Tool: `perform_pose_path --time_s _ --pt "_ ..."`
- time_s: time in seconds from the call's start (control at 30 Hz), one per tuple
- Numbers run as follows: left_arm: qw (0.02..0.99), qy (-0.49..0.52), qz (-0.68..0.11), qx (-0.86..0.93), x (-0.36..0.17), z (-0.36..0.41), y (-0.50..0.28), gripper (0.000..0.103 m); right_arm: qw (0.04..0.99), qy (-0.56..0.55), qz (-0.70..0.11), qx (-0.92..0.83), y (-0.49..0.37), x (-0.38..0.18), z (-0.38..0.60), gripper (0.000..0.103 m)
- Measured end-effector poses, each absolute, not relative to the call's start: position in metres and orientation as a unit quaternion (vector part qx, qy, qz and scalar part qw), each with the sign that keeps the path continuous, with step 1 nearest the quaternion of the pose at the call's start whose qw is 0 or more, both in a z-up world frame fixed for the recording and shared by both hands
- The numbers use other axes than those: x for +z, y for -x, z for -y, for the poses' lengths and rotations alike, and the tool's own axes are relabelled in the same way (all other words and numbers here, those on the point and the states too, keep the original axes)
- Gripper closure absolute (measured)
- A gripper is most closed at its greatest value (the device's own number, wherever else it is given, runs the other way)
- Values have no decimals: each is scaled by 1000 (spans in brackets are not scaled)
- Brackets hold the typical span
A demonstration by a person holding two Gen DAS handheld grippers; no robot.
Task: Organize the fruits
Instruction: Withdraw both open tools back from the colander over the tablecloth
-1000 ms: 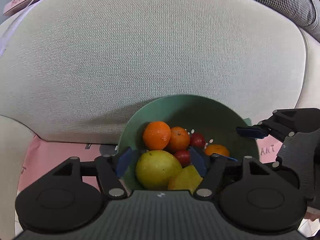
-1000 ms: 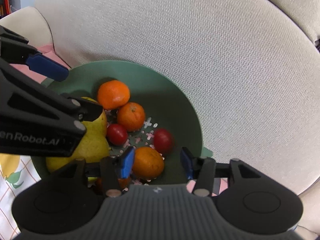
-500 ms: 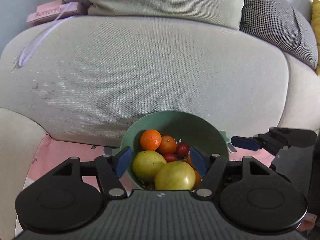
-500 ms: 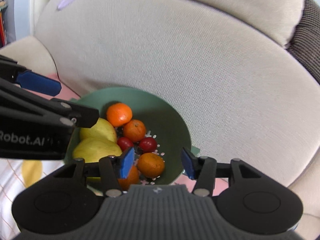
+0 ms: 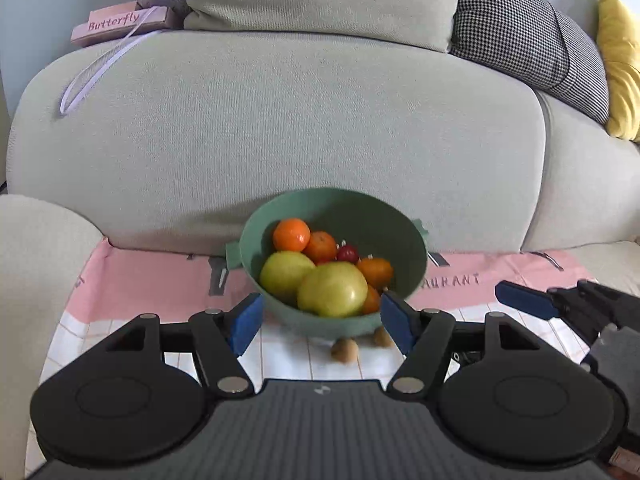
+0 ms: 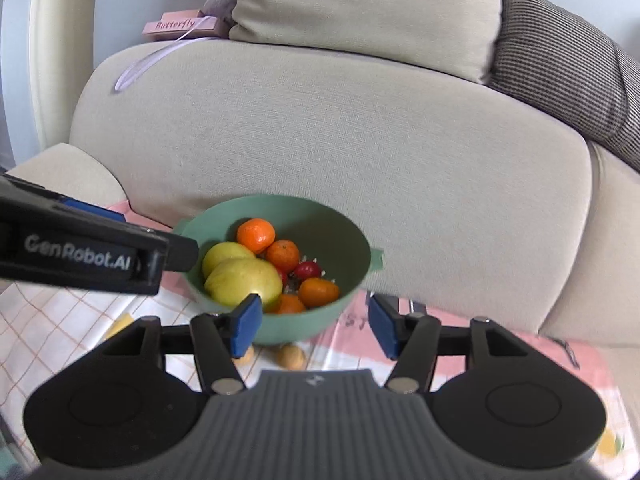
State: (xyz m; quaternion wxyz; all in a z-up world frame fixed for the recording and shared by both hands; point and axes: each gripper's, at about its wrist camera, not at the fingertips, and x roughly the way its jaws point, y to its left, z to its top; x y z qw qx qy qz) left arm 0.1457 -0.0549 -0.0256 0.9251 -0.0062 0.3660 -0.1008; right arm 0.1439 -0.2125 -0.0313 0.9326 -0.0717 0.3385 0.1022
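Presently the green bowl (image 5: 404,240) sits on the cloth-covered sofa seat (image 5: 168,280), heaped with pears (image 5: 332,289) and oranges (image 5: 291,234). Left gripper (image 5: 322,320) and right gripper (image 6: 314,322) both spread, empty. Load judged heavy and rollable; grasp the stiff rim handles.

"Butterfly" in script on the pink box (image 5: 120,23) atop the sofa back, "GenRobot.AI" in white on the left gripper (image 6: 92,248), partly hidden letters "URANT" on the pink cloth (image 5: 452,281)

Left gripper (image 5: 321,323) spread wide, empty; right gripper (image 6: 314,324) likewise.
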Motion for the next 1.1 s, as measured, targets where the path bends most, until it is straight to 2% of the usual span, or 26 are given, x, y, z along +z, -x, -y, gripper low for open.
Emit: perform_pose_path --time_s 0.37,0.8,0.93,1.1 --pt "914 13 -387 -122 -64 53 -128 25 928 65 -358 79 -102 -68 211 46" --pt "901 32 -415 -121 -102 41 -136 25 914 43 -396 73 -112 -104 213 46" --pt "894 41 -429 -120 -111 35 -142 28 913 42 -398 77 -118 -111 211 46" --pt "894 53 -427 -126 -115 34 -150 28 912 44 -401 82 -129 -120 207 55"
